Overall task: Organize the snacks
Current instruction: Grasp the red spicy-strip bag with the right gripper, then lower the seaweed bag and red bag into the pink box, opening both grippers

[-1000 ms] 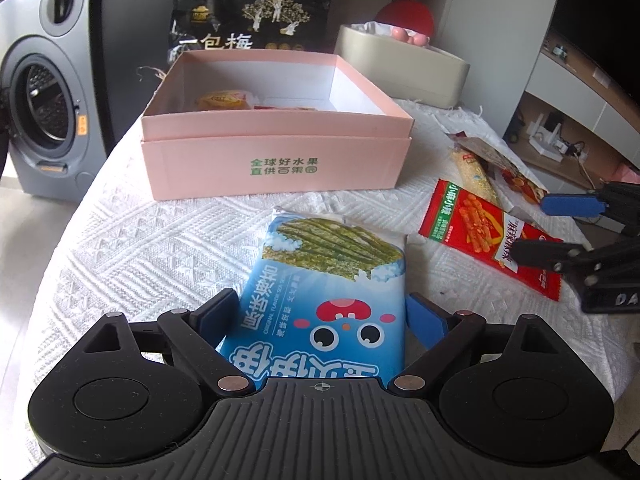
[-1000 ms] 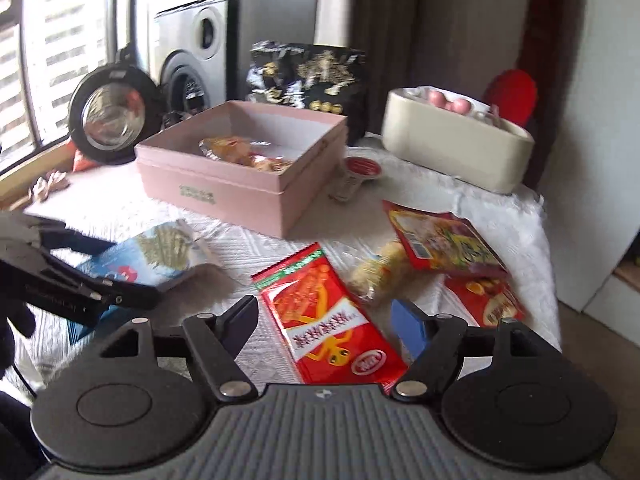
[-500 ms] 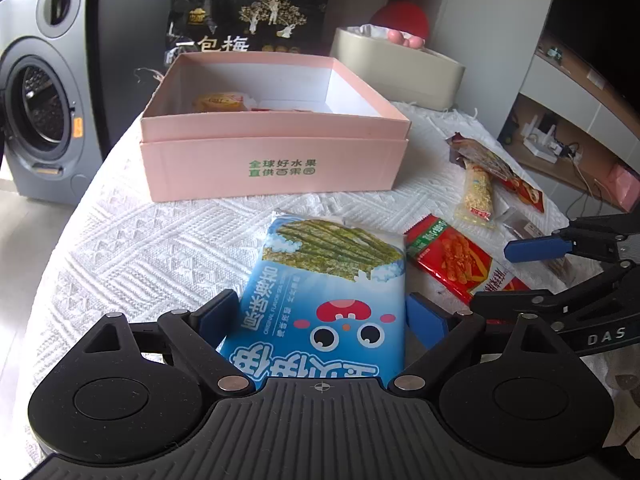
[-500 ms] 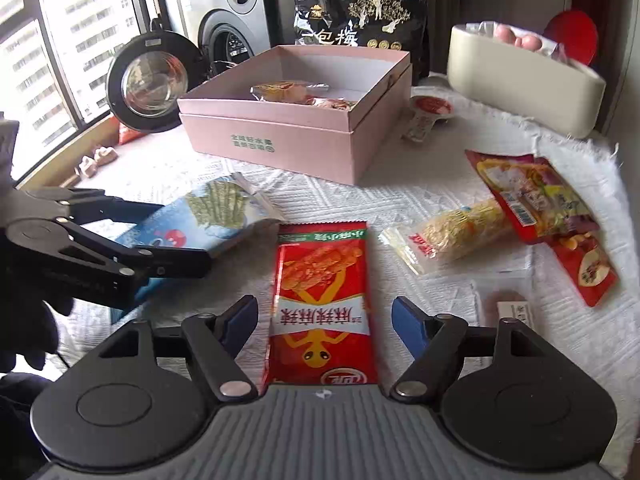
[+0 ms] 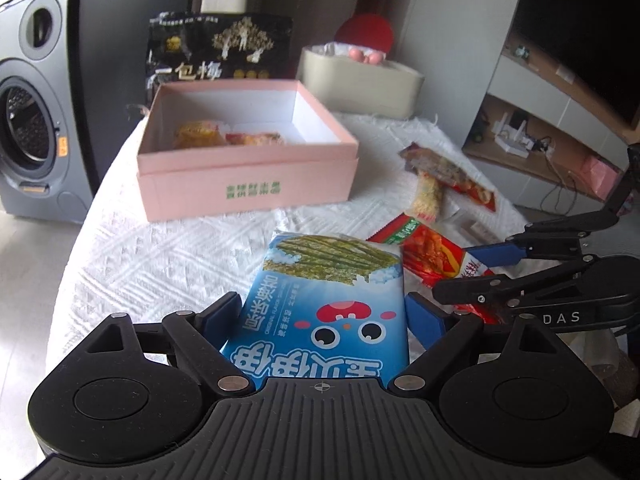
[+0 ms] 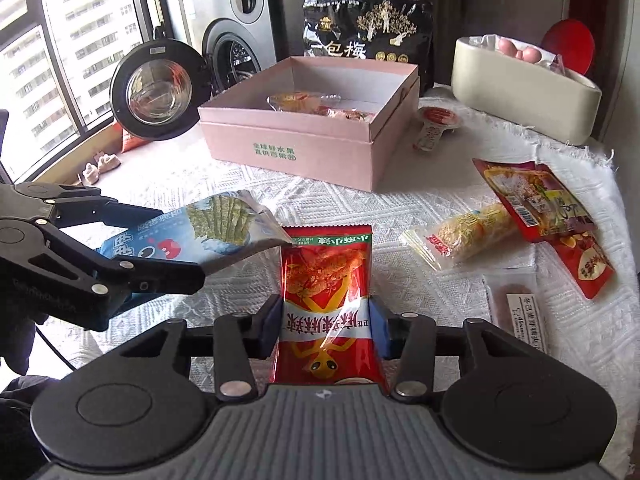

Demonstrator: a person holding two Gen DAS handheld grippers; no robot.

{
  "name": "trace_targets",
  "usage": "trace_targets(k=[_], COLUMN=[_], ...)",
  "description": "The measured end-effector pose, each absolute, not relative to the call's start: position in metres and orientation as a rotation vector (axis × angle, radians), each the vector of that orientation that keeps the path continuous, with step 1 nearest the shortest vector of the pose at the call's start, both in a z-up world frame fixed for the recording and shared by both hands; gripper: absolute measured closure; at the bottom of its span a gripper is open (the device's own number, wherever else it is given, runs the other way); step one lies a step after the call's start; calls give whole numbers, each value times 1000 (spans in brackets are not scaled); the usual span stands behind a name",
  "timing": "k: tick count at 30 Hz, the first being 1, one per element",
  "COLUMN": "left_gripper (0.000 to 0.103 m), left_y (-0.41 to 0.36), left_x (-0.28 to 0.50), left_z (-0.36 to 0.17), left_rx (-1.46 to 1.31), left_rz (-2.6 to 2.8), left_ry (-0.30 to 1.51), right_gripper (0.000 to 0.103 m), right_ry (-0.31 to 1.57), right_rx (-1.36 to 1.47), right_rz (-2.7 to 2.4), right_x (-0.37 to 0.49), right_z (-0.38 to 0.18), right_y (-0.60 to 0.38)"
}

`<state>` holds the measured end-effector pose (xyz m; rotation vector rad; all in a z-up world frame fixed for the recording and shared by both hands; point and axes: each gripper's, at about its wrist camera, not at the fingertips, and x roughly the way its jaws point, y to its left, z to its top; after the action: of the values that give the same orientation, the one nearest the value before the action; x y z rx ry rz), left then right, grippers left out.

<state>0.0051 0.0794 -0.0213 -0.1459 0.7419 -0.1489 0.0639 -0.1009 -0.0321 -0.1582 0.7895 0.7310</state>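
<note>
Here the tabletop (image 6: 168, 184), draped in a white textured cloth, carries every item. Beyond its far-left edge stands a grey washing machine (image 6: 236, 28), its round door (image 6: 156, 88) swung open. The largest thing on the cloth is the open pink box (image 6: 312, 136) at the far centre, with two wrapped snacks (image 6: 316, 104) lying on its white floor. A black snack bag (image 6: 368, 28) stands upright just behind the box, and a cream oval container (image 6: 520, 92) holding pink eggs sits to the right of it. A small red-lidded cup (image 6: 438, 118) lies beside the box's right wall.

Nearer, the left gripper (image 5: 324, 316) is clamped on the blue seaweed snack packet (image 5: 332, 304), a blue pad pressing each long edge; seen from the right wrist, the packet's far end is lifted off the cloth, tilted up toward the box. The right gripper (image 6: 326, 322) has just been closing, and its pads now press both sides of the red spicy-strip packet (image 6: 326, 280), whose foil is creased between them. The blue packet's raised corner touches or overlaps the red packet's top left corner, so the two held items crowd each other.

To the right on the cloth lie a yellow noodle-snack packet (image 6: 464, 236), a red-and-purple packet (image 6: 536, 204) overlapping another red packet (image 6: 592, 264), and a small clear-wrapped snack with a white label (image 6: 520, 312), all well apart from the box.
</note>
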Motion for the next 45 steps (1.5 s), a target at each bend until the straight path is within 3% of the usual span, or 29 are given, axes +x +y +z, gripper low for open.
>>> trace_targets(k=[9, 14, 18, 22, 29, 33, 37, 41, 45], left_gripper=[10, 10, 10, 20, 20, 20, 20, 20, 24], left_y=[104, 130, 132, 130, 148, 156, 156, 146, 128], left_x=[36, 113, 195, 217, 191, 155, 118, 97, 94], left_z=[93, 87, 23, -13, -11, 0, -5, -15, -32], left_rx=[-127, -331, -342, -225, -234, -269, -333, -365, -327], left_rz=[-46, -56, -124, -62, -95, -73, -168, -291, -333], left_ry=[341, 345, 601, 630, 566, 506, 500, 542, 618], right_gripper=[58, 58, 58, 58, 58, 49, 49, 49, 58], right_ry=[454, 387, 432, 519, 639, 704, 679, 790, 932], right_rx=[-40, -23, -7, 1, 56, 42, 1, 16, 89], right_rz=[698, 638, 622, 615, 686, 742, 660, 534, 450], right_x=[81, 117, 146, 177, 236, 266, 287, 321, 351], right_z=[92, 114, 104, 82, 52, 37, 28, -1, -42], right_y=[-114, -104, -94, -83, -43, -14, -22, -42, -50])
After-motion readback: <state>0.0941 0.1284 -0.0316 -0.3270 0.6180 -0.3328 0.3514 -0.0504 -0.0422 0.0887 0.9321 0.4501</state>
